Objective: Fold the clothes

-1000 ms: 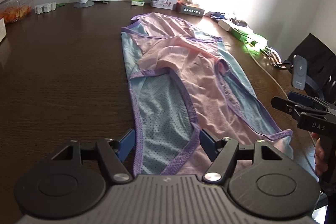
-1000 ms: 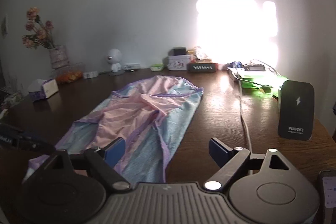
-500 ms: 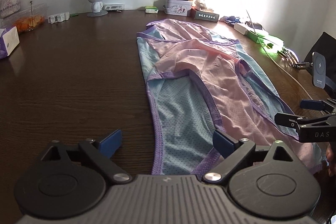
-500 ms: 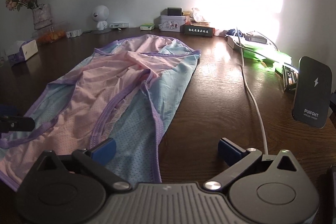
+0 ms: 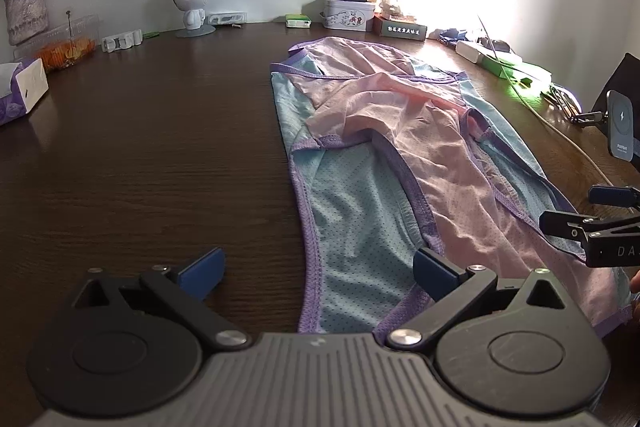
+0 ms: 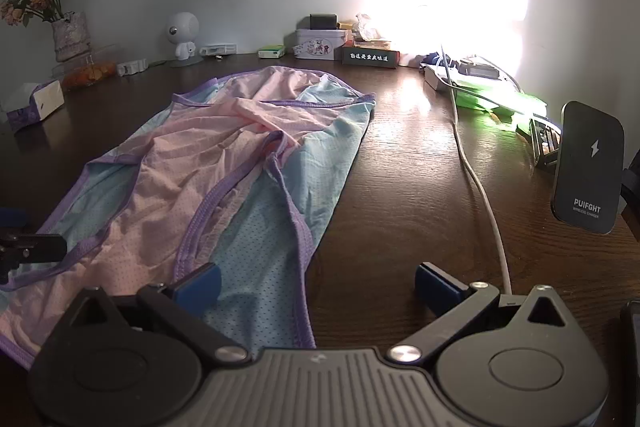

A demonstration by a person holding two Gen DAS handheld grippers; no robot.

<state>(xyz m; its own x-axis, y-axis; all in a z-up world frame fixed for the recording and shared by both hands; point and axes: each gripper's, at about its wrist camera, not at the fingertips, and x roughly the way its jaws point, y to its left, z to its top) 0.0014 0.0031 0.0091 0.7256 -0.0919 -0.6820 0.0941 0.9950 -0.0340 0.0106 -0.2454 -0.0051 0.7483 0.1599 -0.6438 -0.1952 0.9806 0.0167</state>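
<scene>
A pink and light-blue mesh garment with purple trim (image 5: 392,163) lies lengthwise on the dark wooden table (image 5: 140,155); it also shows in the right wrist view (image 6: 224,163). My left gripper (image 5: 318,273) is open and empty, low over the garment's near left corner. My right gripper (image 6: 316,281) is open and empty, over the garment's near right edge. The right gripper's fingers (image 5: 576,223) show at the right edge of the left wrist view. The left gripper's tip (image 6: 28,247) shows at the left edge of the right wrist view.
A wireless charger stand (image 6: 586,167) and a white cable (image 6: 484,199) lie right of the garment. Green items (image 6: 500,103), boxes and a tin (image 6: 320,43) line the back. A white robot figure (image 5: 192,5), a tissue box (image 5: 20,89) and a vase (image 6: 70,35) stand at the left.
Both grippers have drawn back and lowered toward the garment's near end; the left one shifted left, so the near left edge now lies between its fingers. Both stayed open.
</scene>
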